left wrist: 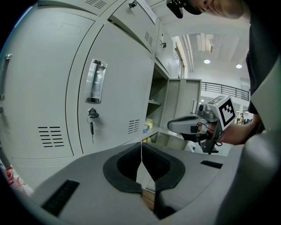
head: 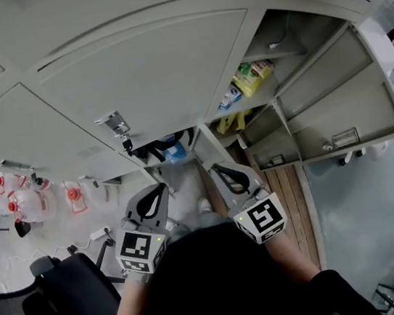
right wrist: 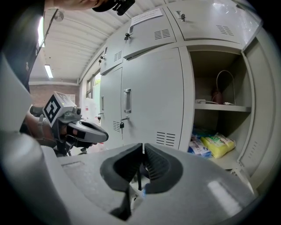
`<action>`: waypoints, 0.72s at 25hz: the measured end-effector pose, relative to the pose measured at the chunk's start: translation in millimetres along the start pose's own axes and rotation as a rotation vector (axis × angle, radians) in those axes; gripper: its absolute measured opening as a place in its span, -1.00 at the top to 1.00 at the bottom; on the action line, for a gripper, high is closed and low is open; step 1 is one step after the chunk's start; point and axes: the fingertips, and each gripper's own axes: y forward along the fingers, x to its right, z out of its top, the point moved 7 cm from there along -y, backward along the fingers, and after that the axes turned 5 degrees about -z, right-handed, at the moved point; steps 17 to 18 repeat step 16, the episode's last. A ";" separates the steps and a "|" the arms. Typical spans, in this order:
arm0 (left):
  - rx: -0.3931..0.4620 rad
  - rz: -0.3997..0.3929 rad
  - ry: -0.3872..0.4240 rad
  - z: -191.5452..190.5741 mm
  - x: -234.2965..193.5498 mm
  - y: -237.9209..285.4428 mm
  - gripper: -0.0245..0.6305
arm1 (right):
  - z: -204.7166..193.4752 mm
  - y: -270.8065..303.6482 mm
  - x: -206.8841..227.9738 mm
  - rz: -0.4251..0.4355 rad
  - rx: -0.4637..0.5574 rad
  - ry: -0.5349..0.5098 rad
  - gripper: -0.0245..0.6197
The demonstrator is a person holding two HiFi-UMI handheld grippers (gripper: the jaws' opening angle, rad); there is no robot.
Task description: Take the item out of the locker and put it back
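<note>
We stand before the locker (head: 296,32), its door open so the inside can be reached. The left gripper (head: 159,188) and right gripper (head: 217,167) hover short of it, both with fingers pressed together on nothing. The item, probably the yellow packet (right wrist: 218,144), lies inside under the shelf (right wrist: 221,105). The right gripper view shows it plainly, but the left gripper view barely catches it.

yellow packet (head: 253,76) in open locker (head: 297,31)
</note>
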 end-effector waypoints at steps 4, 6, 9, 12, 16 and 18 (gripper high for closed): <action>-0.001 0.000 0.000 -1.3 1.5 1.5 0.88 | -2.8 0.1 2.3 0.002 -0.005 0.003 0.90; -0.005 -0.002 0.008 -0.2 2.6 2.2 0.88 | -3.9 0.1 3.5 0.005 -0.009 0.004 0.90; -0.007 0.002 0.002 -0.3 4.0 2.9 0.88 | -5.2 -0.8 6.0 0.007 -0.011 0.006 0.90; -0.006 0.007 0.006 -0.2 4.3 3.5 0.88 | -6.3 -0.7 8.2 0.007 -0.013 0.006 0.90; -0.002 0.011 0.002 0.0 5.2 4.6 0.88 | -7.7 0.0 10.6 0.009 -0.019 0.002 0.90; -0.002 0.011 0.002 0.0 5.2 4.6 0.88 | -7.7 0.0 10.6 0.009 -0.019 0.002 0.90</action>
